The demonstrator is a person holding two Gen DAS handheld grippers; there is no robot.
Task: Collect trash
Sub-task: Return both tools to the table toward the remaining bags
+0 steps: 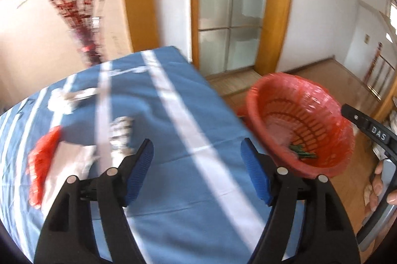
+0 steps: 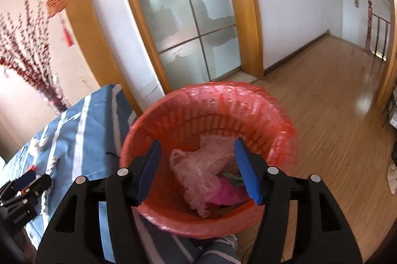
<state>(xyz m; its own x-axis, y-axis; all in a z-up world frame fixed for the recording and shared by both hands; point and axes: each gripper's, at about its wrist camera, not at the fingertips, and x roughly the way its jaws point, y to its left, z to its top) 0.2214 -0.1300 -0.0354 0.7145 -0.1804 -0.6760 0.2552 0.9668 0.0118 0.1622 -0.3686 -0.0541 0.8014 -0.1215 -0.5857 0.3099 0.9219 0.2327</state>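
Trash still on the worktop (image 1: pixel 188 139), a blue striped cloth: red crumpled wrapper (image 1: pixel 42 162) near its left edge, white crumpled bits (image 1: pixel 64 100) further back, blurred printed scrap (image 1: pixel 121 132) mid-cloth. Red slotted basket (image 2: pixel 211 120) w/ thin red liner sits off the worktop's right edge, already holding a pinkish plastic bag (image 2: pixel 201 172), magenta bit, green scrap. Left gripper (image 1: pixel 197 169) fingers wide, empty, over the cloth; right gripper (image 2: pixel 196 169) fingers wide, empty, above the basket. Next step probably: left goes for nearest scrap, approach low, pinch the bulk, not the cloth.
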